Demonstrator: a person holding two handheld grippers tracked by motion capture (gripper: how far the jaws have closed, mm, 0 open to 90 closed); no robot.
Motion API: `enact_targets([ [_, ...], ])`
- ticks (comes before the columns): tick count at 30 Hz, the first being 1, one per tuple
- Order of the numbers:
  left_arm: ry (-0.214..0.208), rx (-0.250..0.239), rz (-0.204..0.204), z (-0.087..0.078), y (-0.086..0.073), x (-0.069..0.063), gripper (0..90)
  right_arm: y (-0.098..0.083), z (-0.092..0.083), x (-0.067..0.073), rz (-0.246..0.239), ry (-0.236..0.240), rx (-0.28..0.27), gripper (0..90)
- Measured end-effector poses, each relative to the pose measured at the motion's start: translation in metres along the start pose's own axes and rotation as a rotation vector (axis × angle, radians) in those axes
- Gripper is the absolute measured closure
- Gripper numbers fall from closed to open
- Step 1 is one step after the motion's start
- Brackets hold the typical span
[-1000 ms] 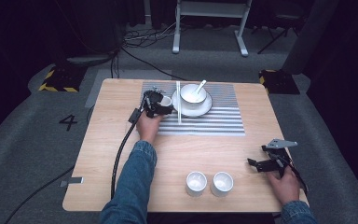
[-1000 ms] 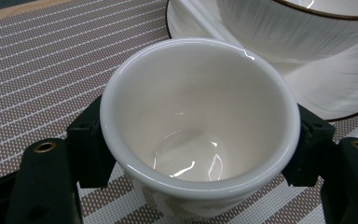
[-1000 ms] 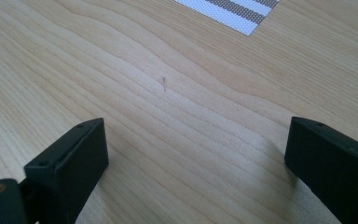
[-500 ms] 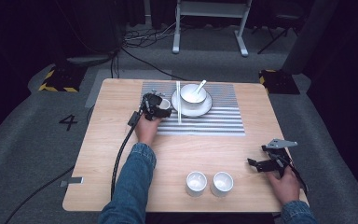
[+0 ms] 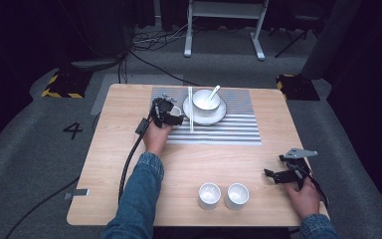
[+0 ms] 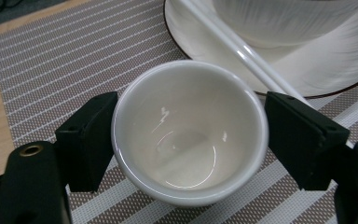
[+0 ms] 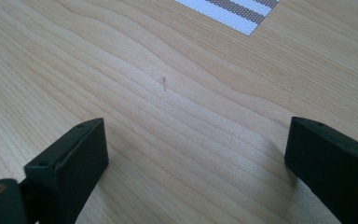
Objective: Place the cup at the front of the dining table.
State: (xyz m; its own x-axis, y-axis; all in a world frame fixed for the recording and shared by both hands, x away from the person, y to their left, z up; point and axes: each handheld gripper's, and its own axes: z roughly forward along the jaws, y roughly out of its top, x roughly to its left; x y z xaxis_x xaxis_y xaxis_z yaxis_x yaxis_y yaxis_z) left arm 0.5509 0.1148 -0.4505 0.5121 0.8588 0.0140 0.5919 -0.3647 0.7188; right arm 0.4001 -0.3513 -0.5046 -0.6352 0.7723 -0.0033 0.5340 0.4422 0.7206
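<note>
A small white cup [image 6: 189,135] stands upright on the striped placemat [image 5: 229,129], just left of a white plate [image 5: 219,117]. My left gripper [image 5: 173,114] is shut on the cup, one black jaw against each side of its wall. The plate carries a white bowl [image 5: 206,99] with a spoon [image 5: 213,92] in it. White chopsticks [image 5: 190,109] lie along the plate's left rim, close to the right jaw in the left gripper view. My right gripper [image 5: 272,174] rests open over bare wood near the table's front right, nothing between its jaws.
Two more small white cups [image 5: 209,195] [image 5: 238,195] stand side by side near the table's front edge. A black cable [image 5: 129,159] trails from the left gripper off the front left. Bare wood lies between the placemat and these cups.
The left gripper with the cup has shifted only slightly beside the plate. The right gripper has stayed where it was.
</note>
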Motion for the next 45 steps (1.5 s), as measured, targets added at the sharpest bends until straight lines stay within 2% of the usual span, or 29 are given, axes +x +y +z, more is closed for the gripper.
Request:
enact_targets([
  [3, 0.020, -0.038, 0.010, -0.010, -0.001, -0.004, 18.6, 0.000, 0.000, 0.000, 0.000, 0.000, 0.000, 6.2],
  [4, 0.026, -0.054, 0.005, -0.019, -0.002, -0.006, 19.3, 0.000, 0.000, 0.000, 0.000, 0.000, 0.000, 6.2],
  [6, 0.026, -0.060, 0.002, -0.023, -0.002, -0.007, 19.2, 0.000, 0.000, 0.000, 0.000, 0.000, 0.000, 6.2],
  [7, 0.035, -0.080, 0.008, -0.031, -0.004, -0.010, 19.5, 0.000, 0.000, 0.000, 0.000, 0.000, 0.000, 6.3],
  [8, 0.035, -0.080, 0.008, -0.031, -0.004, -0.010, 19.6, 0.000, 0.000, 0.000, 0.000, 0.000, 0.000, 6.3],
  [9, 0.046, -0.085, 0.025, -0.039, -0.005, -0.012, 19.9, 0.000, 0.000, 0.000, 0.000, 0.000, 0.000, 6.2],
  [14, 0.052, -0.085, 0.019, -0.050, -0.009, -0.016, 21.2, 0.000, 0.000, 0.000, 0.000, 0.000, 0.000, 6.2],
  [19, 0.023, -0.087, -0.007, -0.063, -0.016, -0.019, 21.6, 0.000, 0.000, 0.000, 0.000, 0.000, 0.000, 6.2],
  [20, 0.001, -0.088, -0.019, -0.070, -0.019, -0.019, 21.6, 0.000, 0.000, 0.000, 0.000, 0.000, 0.000, 6.2],
  [22, -0.009, -0.093, -0.024, -0.073, -0.020, -0.020, 21.9, 0.000, 0.000, 0.000, 0.000, 0.000, 0.000, 6.2],
  [23, -0.015, -0.096, -0.015, -0.081, -0.022, -0.022, 21.9, 0.000, 0.000, 0.000, -0.001, 0.000, 0.000, 6.2],
  [28, -0.032, -0.085, 0.002, -0.094, -0.025, -0.027, 22.0, 0.000, 0.000, 0.000, -0.001, 0.000, 0.000, 6.2],
  [33, -0.097, -0.110, -0.002, -0.113, -0.033, -0.037, 23.6, 0.000, 0.000, 0.000, -0.001, 0.000, 0.000, 6.2],
  [34, -0.097, -0.110, -0.002, -0.113, -0.033, -0.037, 23.7, 0.000, 0.000, 0.000, -0.001, 0.000, 0.000, 6.2],
  [35, -0.100, -0.106, 0.021, -0.120, -0.036, -0.041, 23.6, 0.000, 0.000, 0.000, 0.000, 0.000, 0.000, 6.3],
  [37, -0.097, -0.105, 0.032, -0.124, -0.037, -0.044, 23.5, 0.000, 0.000, 0.000, 0.000, 0.000, 0.000, 6.2],
  [39, -0.067, -0.122, 0.059, -0.135, -0.043, -0.049, 23.5, 0.000, 0.000, 0.000, 0.000, 0.000, 0.000, 6.2],
  [45, -0.082, -0.134, 0.042, -0.148, -0.059, -0.048, 23.6, 0.000, 0.000, 0.000, 0.000, 0.000, 0.000, 6.2],
])
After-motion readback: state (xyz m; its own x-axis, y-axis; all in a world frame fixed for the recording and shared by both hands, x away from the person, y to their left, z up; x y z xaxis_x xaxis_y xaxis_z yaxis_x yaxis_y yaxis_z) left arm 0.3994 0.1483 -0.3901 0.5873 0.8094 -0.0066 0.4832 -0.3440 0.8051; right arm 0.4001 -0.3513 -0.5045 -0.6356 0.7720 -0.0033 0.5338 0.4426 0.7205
